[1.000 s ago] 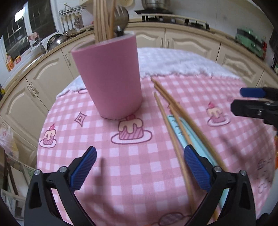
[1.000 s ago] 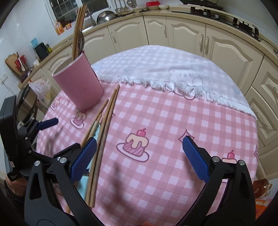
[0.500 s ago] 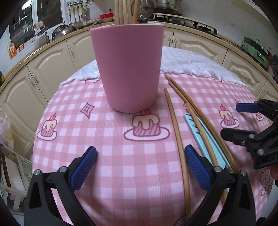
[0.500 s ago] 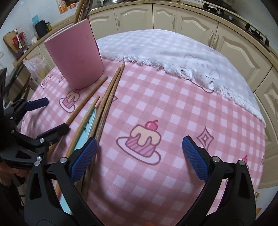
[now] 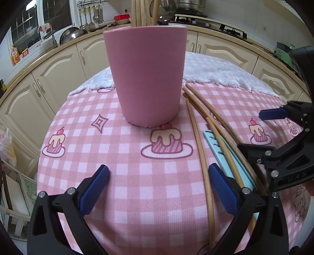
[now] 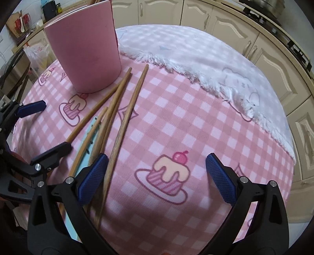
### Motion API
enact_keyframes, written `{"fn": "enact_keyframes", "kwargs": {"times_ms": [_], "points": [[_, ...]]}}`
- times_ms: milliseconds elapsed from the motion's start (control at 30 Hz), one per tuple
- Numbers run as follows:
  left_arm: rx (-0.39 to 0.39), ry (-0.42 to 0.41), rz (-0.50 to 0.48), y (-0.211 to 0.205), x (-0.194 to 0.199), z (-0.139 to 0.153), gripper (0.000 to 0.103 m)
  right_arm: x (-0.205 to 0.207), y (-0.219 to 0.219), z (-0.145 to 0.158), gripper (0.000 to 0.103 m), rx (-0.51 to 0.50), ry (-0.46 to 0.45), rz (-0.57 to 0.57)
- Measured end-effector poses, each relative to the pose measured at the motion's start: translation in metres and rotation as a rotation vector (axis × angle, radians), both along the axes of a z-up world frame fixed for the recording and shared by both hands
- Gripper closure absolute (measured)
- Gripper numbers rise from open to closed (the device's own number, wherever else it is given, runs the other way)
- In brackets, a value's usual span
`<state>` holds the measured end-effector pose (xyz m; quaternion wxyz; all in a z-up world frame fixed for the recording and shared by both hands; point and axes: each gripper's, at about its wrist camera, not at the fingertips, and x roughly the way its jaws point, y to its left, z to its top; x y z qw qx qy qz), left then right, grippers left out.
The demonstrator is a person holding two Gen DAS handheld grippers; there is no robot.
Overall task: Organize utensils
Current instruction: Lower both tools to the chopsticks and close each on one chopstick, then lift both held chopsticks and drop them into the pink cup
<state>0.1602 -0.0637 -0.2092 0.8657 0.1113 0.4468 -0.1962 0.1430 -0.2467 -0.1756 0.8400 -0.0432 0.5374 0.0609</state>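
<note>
Both our tools, left (image 5: 156, 188) and right (image 6: 155, 178), gape empty; chopsticks (image 6: 125, 109) beside the right tool's left finger look thin, stiff, slippery: pinch mid-length.

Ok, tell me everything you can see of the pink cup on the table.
The pink cup is a plain, matte tumbler, wider at the rim than at the base, with no handle or print. It stands upright on the pink checked tablecloth, near the fringed white cloth. Wooden chopsticks and a metal spoon stick up from inside. Loose chopsticks lie beside its base; contact cannot be told. Neither gripper touches it.
</note>
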Motion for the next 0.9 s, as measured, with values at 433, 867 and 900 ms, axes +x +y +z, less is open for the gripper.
{"fn": "enact_keyframes", "kwargs": {"times_ms": [433, 867, 900], "points": [[0.070, 0.099, -0.145, -0.030, 0.029, 0.013, 0.056, 0.044, 0.014, 0.008, 0.067, 0.024, 0.044, 0.018], [0.005, 0.033, -0.134, -0.015, -0.008, 0.035, 0.098, 0.000, -0.028, 0.033, 0.097, 0.266, -0.102, -0.023], [-0.011, 0.024, -0.132, -0.010, -0.012, 0.038, 0.098, -0.004, -0.034, 0.037, 0.097, 0.288, -0.123, -0.032]]}}
